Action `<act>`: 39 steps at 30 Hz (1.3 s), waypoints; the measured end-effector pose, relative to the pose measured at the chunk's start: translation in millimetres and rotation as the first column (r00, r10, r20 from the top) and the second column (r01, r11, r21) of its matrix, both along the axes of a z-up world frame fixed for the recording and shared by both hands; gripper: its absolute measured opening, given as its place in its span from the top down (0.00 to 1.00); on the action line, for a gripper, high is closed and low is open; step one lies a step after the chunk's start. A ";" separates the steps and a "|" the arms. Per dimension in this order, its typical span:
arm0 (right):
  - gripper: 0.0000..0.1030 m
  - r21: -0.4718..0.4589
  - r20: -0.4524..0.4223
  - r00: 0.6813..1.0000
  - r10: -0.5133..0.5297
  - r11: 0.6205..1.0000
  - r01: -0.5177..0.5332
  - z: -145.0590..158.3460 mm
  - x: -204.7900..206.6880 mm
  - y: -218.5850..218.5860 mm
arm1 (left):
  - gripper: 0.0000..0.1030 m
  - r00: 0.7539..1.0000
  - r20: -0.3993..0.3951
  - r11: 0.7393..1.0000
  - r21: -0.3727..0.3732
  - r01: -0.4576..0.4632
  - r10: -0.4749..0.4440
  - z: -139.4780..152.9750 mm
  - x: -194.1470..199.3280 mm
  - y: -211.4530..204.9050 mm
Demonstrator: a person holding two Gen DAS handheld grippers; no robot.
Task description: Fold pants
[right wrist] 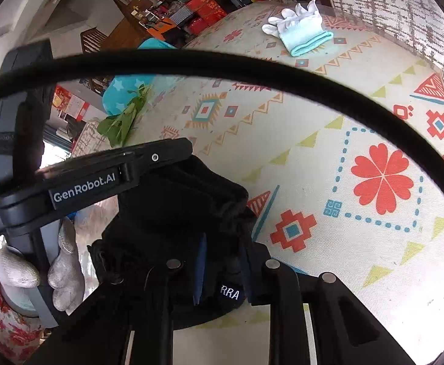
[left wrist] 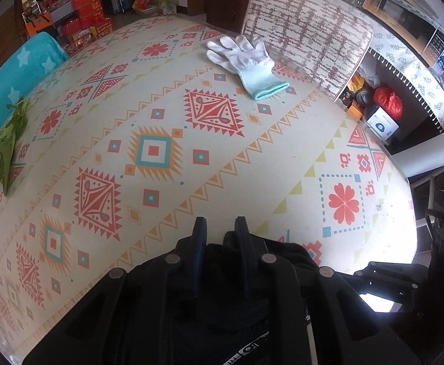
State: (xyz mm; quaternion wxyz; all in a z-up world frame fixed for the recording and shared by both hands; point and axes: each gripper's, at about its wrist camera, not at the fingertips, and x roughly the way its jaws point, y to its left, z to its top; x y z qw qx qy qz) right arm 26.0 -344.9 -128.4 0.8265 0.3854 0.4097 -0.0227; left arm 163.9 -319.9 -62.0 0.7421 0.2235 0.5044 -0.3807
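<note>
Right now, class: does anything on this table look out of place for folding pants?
Yes. Loose leafy greens lie at the table's left edge beside a blue star towel, and a lone white glove lies at the far side. Neither belongs to folding the black pants.

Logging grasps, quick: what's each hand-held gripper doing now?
Left hand-held gripper: closed on the black pants.
Right hand-held gripper: closed on the pants too.

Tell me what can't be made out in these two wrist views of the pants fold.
- Pants: in both views the dark bundle merges with the black gripper frames, so legs, waistband and fold state are unreadable.
- Left gripper: its fingers sink into black cloth, so the grip depth is hidden.
- Pants label: only "RRA" shows; the right gripper covers the rest.
- Table: a black cable crosses it.
</note>
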 end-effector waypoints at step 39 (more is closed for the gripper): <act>0.81 -0.234 -0.063 0.938 0.342 0.908 -0.347 45.9 51.0 228.6 | 0.57 0.918 -0.301 0.888 -0.300 -0.348 0.258 21.4 48.4 268.1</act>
